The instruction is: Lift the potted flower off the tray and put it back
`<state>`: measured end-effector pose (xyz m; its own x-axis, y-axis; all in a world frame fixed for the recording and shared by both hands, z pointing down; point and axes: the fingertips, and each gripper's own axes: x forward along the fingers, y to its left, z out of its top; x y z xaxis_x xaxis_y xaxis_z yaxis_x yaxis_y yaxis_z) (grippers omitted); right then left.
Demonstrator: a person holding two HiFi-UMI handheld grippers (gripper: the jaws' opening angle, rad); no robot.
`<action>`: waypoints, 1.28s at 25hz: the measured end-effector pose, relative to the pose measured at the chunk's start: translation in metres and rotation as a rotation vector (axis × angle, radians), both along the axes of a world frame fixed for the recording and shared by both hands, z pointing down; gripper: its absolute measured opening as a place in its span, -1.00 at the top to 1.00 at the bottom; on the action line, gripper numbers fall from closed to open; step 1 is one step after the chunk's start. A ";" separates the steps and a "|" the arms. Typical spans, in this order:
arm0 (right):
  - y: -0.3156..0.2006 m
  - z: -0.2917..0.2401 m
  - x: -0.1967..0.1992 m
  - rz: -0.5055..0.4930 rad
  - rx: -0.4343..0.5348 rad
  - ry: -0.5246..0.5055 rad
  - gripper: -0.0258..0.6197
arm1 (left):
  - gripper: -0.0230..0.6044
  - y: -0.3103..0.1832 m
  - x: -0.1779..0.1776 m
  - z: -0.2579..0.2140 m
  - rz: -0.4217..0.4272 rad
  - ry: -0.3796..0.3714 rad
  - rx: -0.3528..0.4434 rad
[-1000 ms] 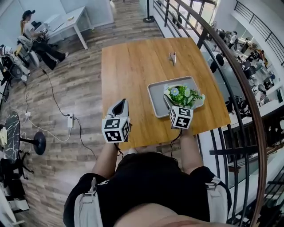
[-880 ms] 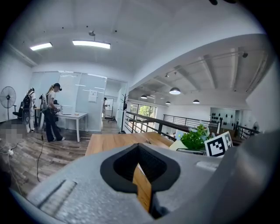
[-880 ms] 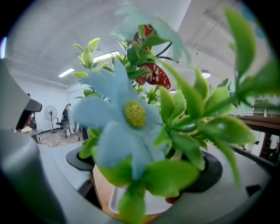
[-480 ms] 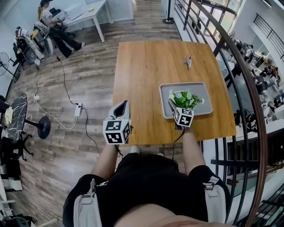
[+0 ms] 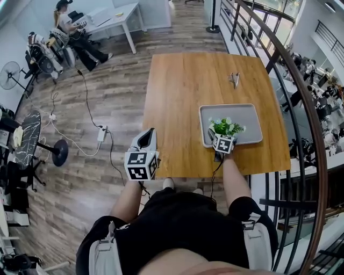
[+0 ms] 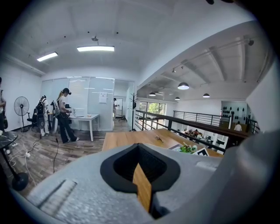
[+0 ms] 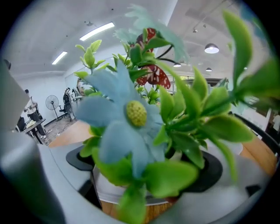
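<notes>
The right gripper (image 5: pixel 219 135) was closed on the potted flower (image 5: pixel 226 128). Its jaws pressed the two sides of the white pot (image 7: pixel 118 192), seen close up in the right gripper view. The plant stood upright over the near left corner of the grey tray (image 5: pixel 244 115). No view showed whether the pot's base rested on the tray or hung just above it. Among the green leaves were a pale blue bloom (image 7: pixel 131 113) with a yellow centre and a red patterned piece (image 7: pixel 152 75) higher up.

The tray lay on the wooden table (image 5: pixel 183 91), close to its right edge and near its front edge. A small pale object (image 5: pixel 235 79) lay well apart from the tray, toward the far right corner; its kind could not be made out.

The left gripper (image 5: pixel 147 137) was held off the table's near left corner, over the plank floor (image 5: pixel 80 177). Its jaws were drawn together to a thin slit, with nothing between them.

Each gripper's cube carried black-and-white square markers (image 5: pixel 138 166) and no words that could be read. In the left gripper view a sheet of paper (image 6: pixel 102 97) hung on a glass wall, its print too small to read.

Beyond the table's far left corner a person (image 5: pixel 72 29) sat at a white desk (image 5: pixel 115 15). A standing fan (image 5: pixel 8 75) stood by the left wall. A dark railing (image 5: pixel 301 107) curved along past the table's right edge.
</notes>
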<state>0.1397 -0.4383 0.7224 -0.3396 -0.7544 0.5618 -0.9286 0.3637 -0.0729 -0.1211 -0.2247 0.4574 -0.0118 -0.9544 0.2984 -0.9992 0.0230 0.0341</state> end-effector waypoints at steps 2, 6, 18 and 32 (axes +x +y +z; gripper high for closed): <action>-0.001 0.008 0.001 0.004 -0.016 0.014 -0.87 | 0.89 0.001 0.001 0.001 0.003 -0.007 -0.005; -0.004 0.013 -0.005 -0.025 -0.030 0.062 -0.87 | 0.89 0.003 0.000 0.005 0.000 -0.004 -0.007; -0.002 0.001 -0.012 -0.076 -0.016 0.090 -0.88 | 0.89 -0.021 0.015 0.005 0.078 0.024 0.009; 0.027 -0.166 0.025 0.021 0.355 -0.084 -0.87 | 0.89 -0.072 0.074 0.007 0.299 0.072 0.021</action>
<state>0.1650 -0.4117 0.5564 -0.3554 -0.9048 0.2346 -0.9324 0.3607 -0.0217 -0.0469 -0.2968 0.4641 0.2910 -0.9183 0.2684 -0.9565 -0.2731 0.1025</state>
